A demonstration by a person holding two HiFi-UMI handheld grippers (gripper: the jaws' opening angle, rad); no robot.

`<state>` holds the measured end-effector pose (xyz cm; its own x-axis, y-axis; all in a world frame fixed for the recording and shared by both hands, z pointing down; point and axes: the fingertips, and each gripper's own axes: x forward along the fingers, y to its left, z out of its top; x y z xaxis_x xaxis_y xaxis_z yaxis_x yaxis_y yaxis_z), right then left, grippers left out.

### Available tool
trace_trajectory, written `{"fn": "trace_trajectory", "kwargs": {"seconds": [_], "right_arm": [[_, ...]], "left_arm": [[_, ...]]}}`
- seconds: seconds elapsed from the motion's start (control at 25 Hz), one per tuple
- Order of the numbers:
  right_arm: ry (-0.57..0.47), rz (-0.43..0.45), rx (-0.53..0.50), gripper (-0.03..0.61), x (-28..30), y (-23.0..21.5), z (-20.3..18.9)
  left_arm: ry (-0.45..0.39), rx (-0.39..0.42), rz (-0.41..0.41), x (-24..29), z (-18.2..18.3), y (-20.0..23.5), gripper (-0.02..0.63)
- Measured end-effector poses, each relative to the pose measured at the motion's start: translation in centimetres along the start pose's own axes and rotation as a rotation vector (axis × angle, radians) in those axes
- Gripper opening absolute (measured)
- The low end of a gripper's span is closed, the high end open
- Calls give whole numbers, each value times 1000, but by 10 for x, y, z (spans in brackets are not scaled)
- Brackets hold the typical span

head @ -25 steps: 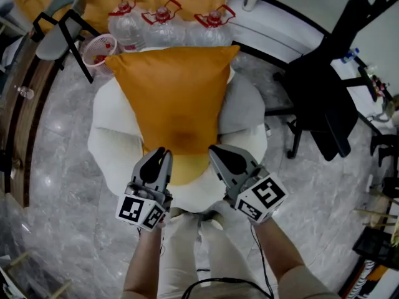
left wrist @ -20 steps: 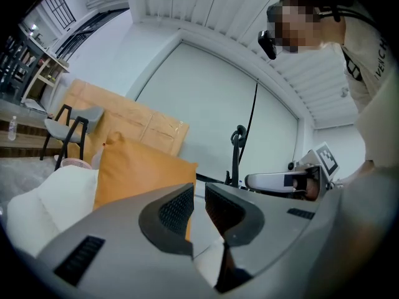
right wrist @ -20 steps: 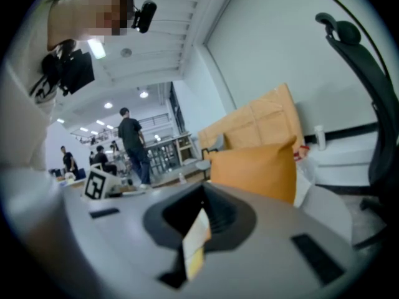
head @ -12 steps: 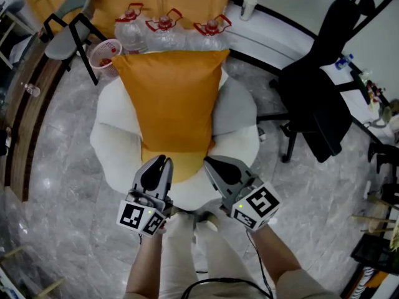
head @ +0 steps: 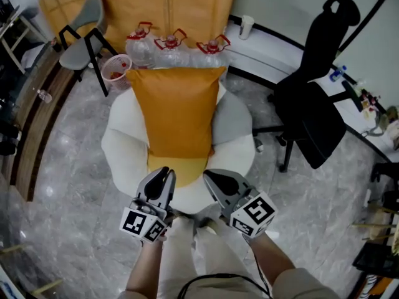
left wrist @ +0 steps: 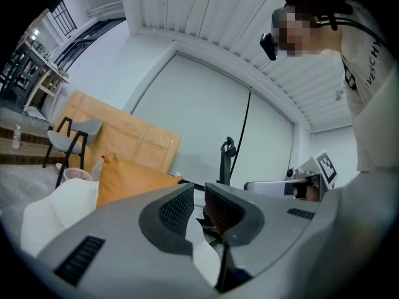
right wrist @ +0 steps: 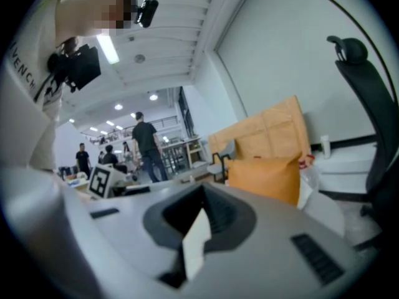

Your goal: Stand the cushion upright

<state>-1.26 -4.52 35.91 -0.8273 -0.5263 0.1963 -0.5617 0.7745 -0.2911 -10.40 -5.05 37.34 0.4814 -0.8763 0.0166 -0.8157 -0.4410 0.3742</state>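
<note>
The orange cushion [head: 174, 111] rests on the white puffy armchair [head: 121, 148], its top edge up against the chair's back and its lower edge on the seat. Both grippers hang in front of the chair, apart from the cushion and close to my legs. My left gripper [head: 164, 173] has its jaws a little apart with nothing between them; in the left gripper view [left wrist: 198, 207] the cushion [left wrist: 128, 179] lies beyond them. My right gripper [head: 210, 175] is shut and empty; the right gripper view [right wrist: 202, 213] has the cushion [right wrist: 268, 176] standing ahead.
A grey pad [head: 232, 120] lies on the chair's right side. Three water bottles [head: 171, 48] and a pink basket [head: 116, 67] stand behind it, before a wooden board [head: 162, 5]. A grey chair [head: 87, 27] stands at the left, a black office chair [head: 312, 117] at the right.
Both grippers have drawn back from the cushion's lower edge toward me and risen. The cushion stays put on the chair and the view has pulled away from it.
</note>
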Motion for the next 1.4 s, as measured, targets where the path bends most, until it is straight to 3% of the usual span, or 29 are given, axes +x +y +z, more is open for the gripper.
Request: {"fn": "trace_trajectory", "kwargs": {"seconds": [1.04,1.4], "right_arm": [[-11,125,38,17,-83,96,76],[-1,175,36,17,-98,118,89]], "left_arm": [[19,-25,-110,-44,93,-106,81],[21,-67,-125,-52,106,-128,81]]}}
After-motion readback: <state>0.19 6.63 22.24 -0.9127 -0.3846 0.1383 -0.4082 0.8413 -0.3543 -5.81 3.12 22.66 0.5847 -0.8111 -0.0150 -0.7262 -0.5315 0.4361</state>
